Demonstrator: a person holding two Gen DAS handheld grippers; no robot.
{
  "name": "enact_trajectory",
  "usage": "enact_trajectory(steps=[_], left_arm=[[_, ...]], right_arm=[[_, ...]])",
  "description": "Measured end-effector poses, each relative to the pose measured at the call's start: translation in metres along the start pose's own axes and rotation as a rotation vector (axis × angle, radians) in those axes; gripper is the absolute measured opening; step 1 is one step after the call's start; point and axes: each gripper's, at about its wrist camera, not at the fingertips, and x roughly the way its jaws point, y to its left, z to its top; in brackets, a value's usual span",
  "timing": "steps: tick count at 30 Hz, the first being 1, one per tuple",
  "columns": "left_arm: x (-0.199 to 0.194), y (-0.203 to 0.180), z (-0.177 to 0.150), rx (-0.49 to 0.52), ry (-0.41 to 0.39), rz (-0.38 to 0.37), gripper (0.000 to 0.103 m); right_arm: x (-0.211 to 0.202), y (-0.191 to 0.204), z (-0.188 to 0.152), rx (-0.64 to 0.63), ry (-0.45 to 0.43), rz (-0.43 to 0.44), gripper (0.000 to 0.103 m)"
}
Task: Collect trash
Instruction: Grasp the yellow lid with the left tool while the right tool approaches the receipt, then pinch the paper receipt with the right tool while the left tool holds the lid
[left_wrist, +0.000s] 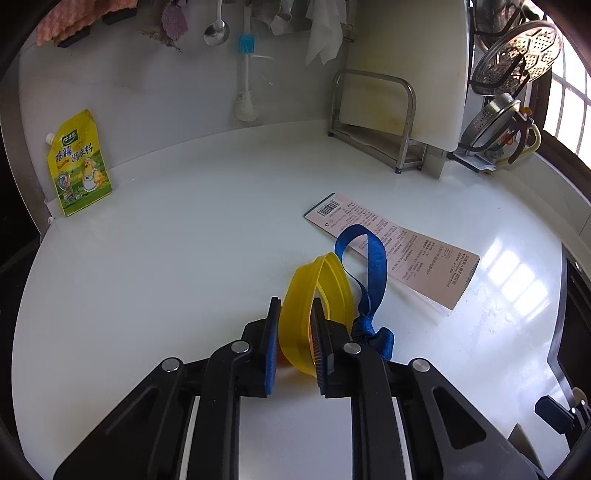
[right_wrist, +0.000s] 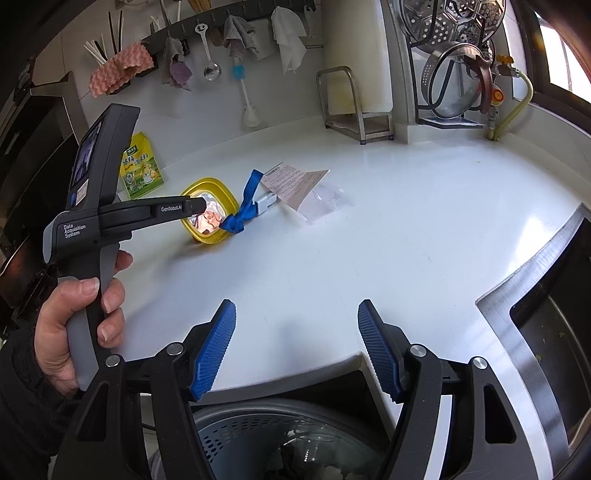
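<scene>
Left gripper (left_wrist: 295, 317) pinches the yellow tub's (left_wrist: 314, 288) thin rim; it may slip, spilling. Right gripper (right_wrist: 297, 347) gapes empty; packaging (left_wrist: 399, 247) waits at two o'clock.

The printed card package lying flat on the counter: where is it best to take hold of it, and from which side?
Probably at the printed card package's near end, where the clear blister rises off the white counter and gives something to pinch. The card itself lies flat. The open right claw could come in low from the front, clear of the blue ribbon beside it.
</scene>
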Motion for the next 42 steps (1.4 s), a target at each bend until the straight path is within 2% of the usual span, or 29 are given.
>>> enact_trajectory(steps=[12, 17, 22, 26, 29, 31, 32, 34, 37, 39, 42], left_arm=[[-0.032, 0.033, 0.007, 0.002, -0.081, 0.013, 0.015], [-0.034, 0.054, 0.007, -0.048, -0.071, -0.039, 0.015], [-0.039, 0.067, 0.009, -0.052, -0.098, -0.024, 0.015], [-0.048, 0.066, 0.010, -0.001, -0.151, 0.016, 0.015], [-0.046, 0.072, 0.010, -0.023, -0.115, -0.059, 0.015], [-0.048, 0.072, 0.008, -0.005, -0.139, -0.004, 0.015], [-0.050, 0.071, 0.007, 0.004, -0.150, 0.009, 0.015], [-0.051, 0.075, 0.007, -0.011, -0.139, -0.029, 0.015], [-0.053, 0.077, 0.006, -0.007, -0.152, -0.010, 0.015], [-0.050, 0.082, 0.006, -0.031, -0.127, -0.054, 0.015], [-0.052, 0.080, 0.004, -0.011, -0.151, -0.002, 0.015]], right_arm=[[0.027, 0.010, 0.046, -0.072, -0.012, -0.022, 0.066], [0.045, 0.020, 0.067, -0.116, 0.005, -0.029, 0.066], [0.063, 0.036, 0.086, -0.184, 0.013, -0.040, 0.066], [0.080, 0.045, 0.097, -0.214, 0.030, -0.032, 0.066], [0.093, 0.048, 0.105, -0.233, 0.042, -0.036, 0.066], [0.101, 0.048, 0.112, -0.240, 0.049, -0.037, 0.066], [0.106, 0.048, 0.115, -0.244, 0.056, -0.041, 0.066], [0.115, 0.045, 0.121, -0.246, 0.071, -0.049, 0.069], [0.130, 0.039, 0.130, -0.242, 0.109, -0.053, 0.069], [0.141, 0.035, 0.135, -0.242, 0.144, -0.045, 0.071], [0.157, 0.032, 0.140, -0.254, 0.192, -0.058, 0.072]])
